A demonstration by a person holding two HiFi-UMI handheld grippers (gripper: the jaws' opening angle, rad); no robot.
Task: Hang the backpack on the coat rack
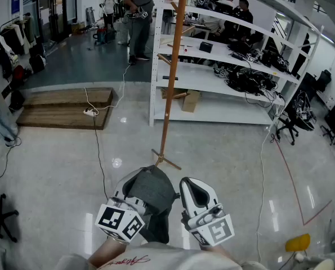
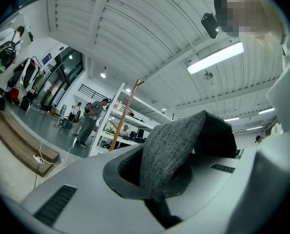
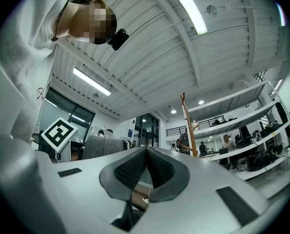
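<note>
The coat rack (image 1: 172,77) is a tall brown wooden pole on crossed feet, standing on the glossy floor just ahead of me. It also shows as the pole (image 2: 123,118) in the left gripper view and the pole (image 3: 187,126) in the right gripper view. My left gripper (image 1: 134,185) is shut on a fold of the grey fabric backpack (image 1: 156,196), which hangs dark below it. That grey fabric (image 2: 169,150) fills the jaws in the left gripper view. My right gripper (image 1: 191,185) sits beside it, shut, pads (image 3: 135,167) together with nothing between them.
White metal shelving (image 1: 223,77) loaded with bags and cables stands right behind the pole. A low wooden platform (image 1: 66,107) with a power strip and trailing cable (image 1: 97,145) lies to the left. People stand at the back. Office chairs (image 1: 333,122) are at the right.
</note>
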